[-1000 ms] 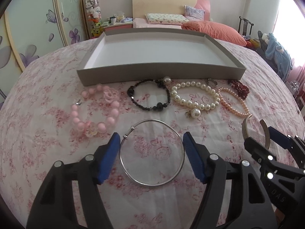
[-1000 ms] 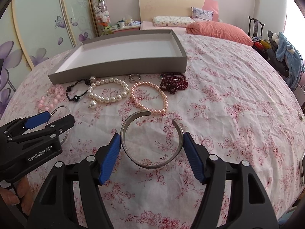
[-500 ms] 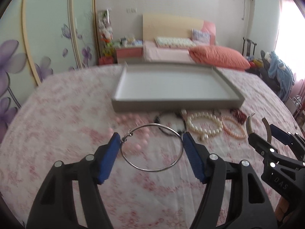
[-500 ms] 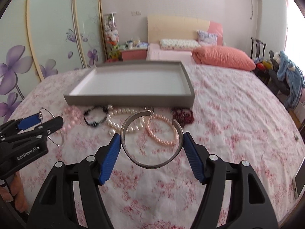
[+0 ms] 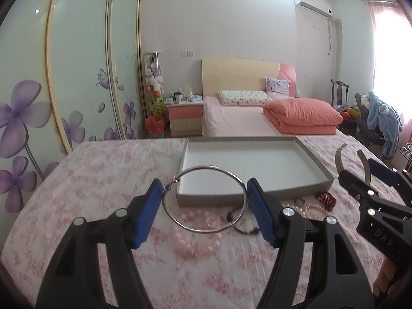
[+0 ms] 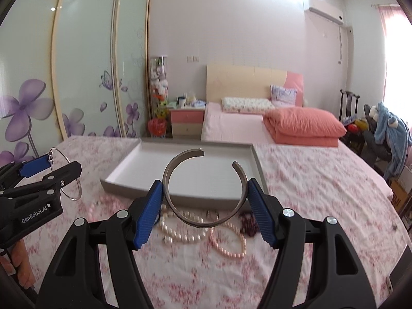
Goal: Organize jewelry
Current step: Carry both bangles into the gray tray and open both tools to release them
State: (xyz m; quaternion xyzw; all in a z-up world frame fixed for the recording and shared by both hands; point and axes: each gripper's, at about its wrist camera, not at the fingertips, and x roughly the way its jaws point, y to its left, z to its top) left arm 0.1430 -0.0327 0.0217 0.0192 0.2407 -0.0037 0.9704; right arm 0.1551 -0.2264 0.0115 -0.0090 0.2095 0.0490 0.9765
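- Left claw [image 5: 205, 198] grips a thin silver wire bangle [image 5: 206, 198] between ribbed blue pads, held above the floral-clothed surface [image 5: 103, 180].
- Right claw [image 6: 205, 200] clamps a flat grey metal cuff [image 6: 203, 221], its gap facing the shallow grey tray [image 6: 177, 195].
- Pearl strands [image 6: 180, 231] lie before the tray; bedroom behind.

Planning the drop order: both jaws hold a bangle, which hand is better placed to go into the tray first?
Right, marginally. Its open cuff already overlaps the grey tray centre in its view. The left's wire bangle sits over the tray's near-left corner. Both are lifted off the cloth.
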